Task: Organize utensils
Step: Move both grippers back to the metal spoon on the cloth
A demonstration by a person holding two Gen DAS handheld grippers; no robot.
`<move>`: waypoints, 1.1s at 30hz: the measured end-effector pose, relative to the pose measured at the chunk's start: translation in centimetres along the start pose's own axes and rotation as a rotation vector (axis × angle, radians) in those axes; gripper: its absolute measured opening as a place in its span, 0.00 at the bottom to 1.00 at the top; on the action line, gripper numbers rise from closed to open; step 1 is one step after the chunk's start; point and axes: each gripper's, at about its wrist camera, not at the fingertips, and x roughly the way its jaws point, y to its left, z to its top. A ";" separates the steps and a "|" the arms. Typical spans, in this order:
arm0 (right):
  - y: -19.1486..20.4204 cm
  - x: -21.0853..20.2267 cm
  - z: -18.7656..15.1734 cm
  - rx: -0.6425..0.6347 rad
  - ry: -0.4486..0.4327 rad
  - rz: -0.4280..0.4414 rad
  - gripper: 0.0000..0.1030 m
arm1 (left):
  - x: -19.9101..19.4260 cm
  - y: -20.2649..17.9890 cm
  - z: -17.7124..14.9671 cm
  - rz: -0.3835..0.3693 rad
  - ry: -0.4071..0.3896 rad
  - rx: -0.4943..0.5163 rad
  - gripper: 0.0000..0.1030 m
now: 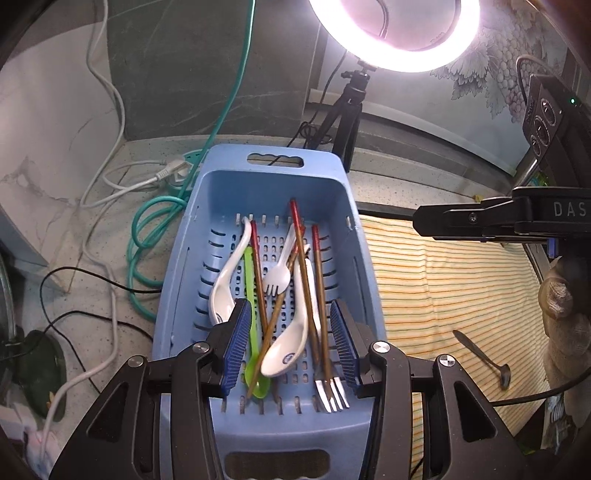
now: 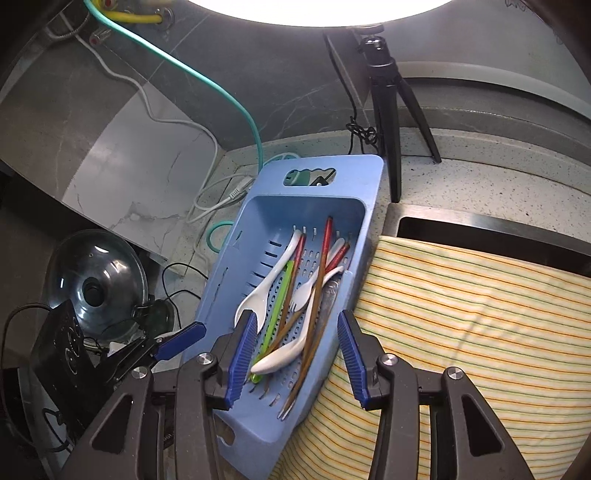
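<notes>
One blue basket (image 1: 273,173) ahead of the left tool (image 1: 291,341). Inside it, between and beyond the tool's pads: two white ceramic soup spoons (image 1: 286,350), one green plastic spoon (image 1: 253,354), one white plastic fork (image 1: 279,275), one metal fork (image 1: 330,391), and four red-tipped wooden chopsticks (image 1: 319,280), as far as can be told in the overlap. One dark spoon (image 1: 484,356) lying alone on one striped cloth (image 1: 443,280), off to the tool's right. Two tools in all, counting the right tool (image 2: 297,354). One ring lamp (image 1: 395,33) on one small black tripod (image 1: 345,110), beyond the basket. One glass pot lid (image 2: 96,280), far left of the right tool.
</notes>
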 end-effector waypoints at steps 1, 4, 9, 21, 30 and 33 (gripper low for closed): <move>-0.2 -0.4 -0.1 -0.005 -0.001 0.004 0.41 | -0.4 -0.3 0.0 0.007 -0.005 -0.004 0.41; -0.6 -1.9 -0.5 -0.021 -0.002 0.031 0.41 | -1.5 -1.2 -0.2 0.020 -0.020 -0.011 0.41; -1.7 -5.2 -1.2 -0.070 0.000 0.070 0.41 | -3.6 -3.6 -1.1 0.028 -0.051 -0.013 0.41; -10.5 -8.9 -7.3 -0.151 0.181 0.049 0.41 | -3.3 -11.3 -5.9 -0.052 -0.011 -0.057 0.41; -16.0 -7.1 -12.3 -0.117 0.317 0.041 0.40 | -2.0 -14.9 -9.9 -0.074 0.052 -0.130 0.41; -15.0 -6.8 -13.9 -0.215 0.309 -0.030 0.40 | -1.9 -15.3 -10.9 -0.077 0.057 -0.161 0.41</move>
